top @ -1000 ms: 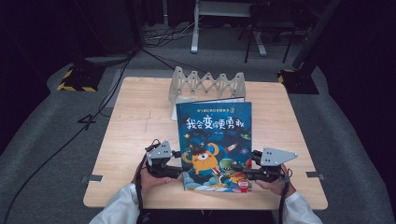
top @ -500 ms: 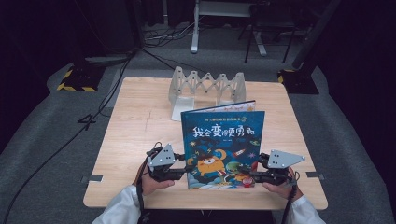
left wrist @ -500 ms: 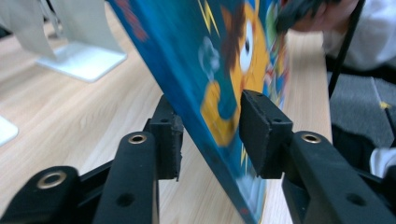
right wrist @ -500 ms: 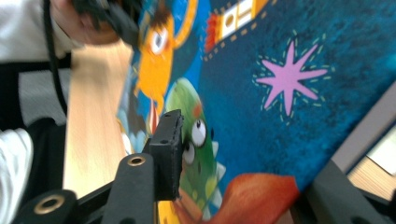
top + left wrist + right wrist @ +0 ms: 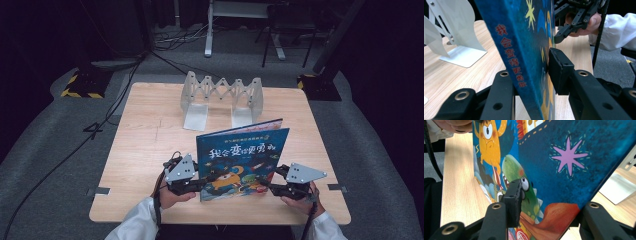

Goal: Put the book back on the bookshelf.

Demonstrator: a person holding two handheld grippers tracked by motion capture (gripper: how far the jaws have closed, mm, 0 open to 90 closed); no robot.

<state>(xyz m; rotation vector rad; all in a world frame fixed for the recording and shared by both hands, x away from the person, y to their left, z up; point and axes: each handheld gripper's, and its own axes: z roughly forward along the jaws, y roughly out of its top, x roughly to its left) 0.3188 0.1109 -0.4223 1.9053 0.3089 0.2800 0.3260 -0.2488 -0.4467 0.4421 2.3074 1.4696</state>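
Both claws, left (image 5: pixel 207 181) and right (image 5: pixel 267 186), clamped on upright blue book (image 5: pixel 242 150) above table (image 5: pixel 145 135).

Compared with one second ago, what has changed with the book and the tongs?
The book has risen from a lean to nearly upright and shifted right. The left tongs have just been closing on its spine edge; the right tongs keep their grip on the other edge. The white rack and table are unchanged.

Picture book (image 5: pixel 242 157): blue illustrated cover, closed; raised near upright, tilted back. Near worktop's (image 5: pixel 145 145) front edge.
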